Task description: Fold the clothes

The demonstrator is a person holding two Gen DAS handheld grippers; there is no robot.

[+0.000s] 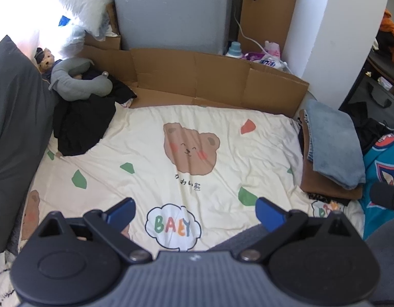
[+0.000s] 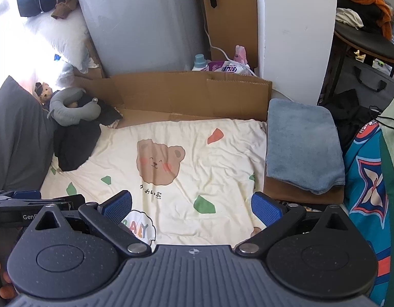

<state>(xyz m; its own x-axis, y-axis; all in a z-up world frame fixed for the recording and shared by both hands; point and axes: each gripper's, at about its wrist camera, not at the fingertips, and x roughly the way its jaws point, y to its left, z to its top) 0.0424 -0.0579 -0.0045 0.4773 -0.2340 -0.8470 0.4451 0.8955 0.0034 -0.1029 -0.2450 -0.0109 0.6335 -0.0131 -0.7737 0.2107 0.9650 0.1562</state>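
Note:
A folded blue-grey cloth [image 1: 332, 143] [image 2: 303, 143] lies on top of a folded brown garment [image 1: 324, 186] [image 2: 299, 194] at the right edge of the cream bear-print bed sheet [image 1: 151, 158] [image 2: 222, 158]. A crumpled black garment [image 1: 82, 125] [image 2: 74, 143] is heaped at the sheet's back left. My left gripper [image 1: 195, 213] hovers open over the near part of the sheet with nothing between its blue pads. My right gripper [image 2: 192, 207] is open too, also holding nothing. The left gripper's body [image 2: 23, 204] shows at the left edge of the right wrist view.
A grey neck pillow [image 1: 77, 81] and a small teddy [image 1: 45, 60] sit by the black heap. A dark pillow [image 1: 15, 117] lines the left side. Cardboard sheets [image 1: 209, 79] stand behind the bed, before a grey appliance [image 1: 171, 10]. A teal patterned cloth [image 2: 368, 192] lies at right.

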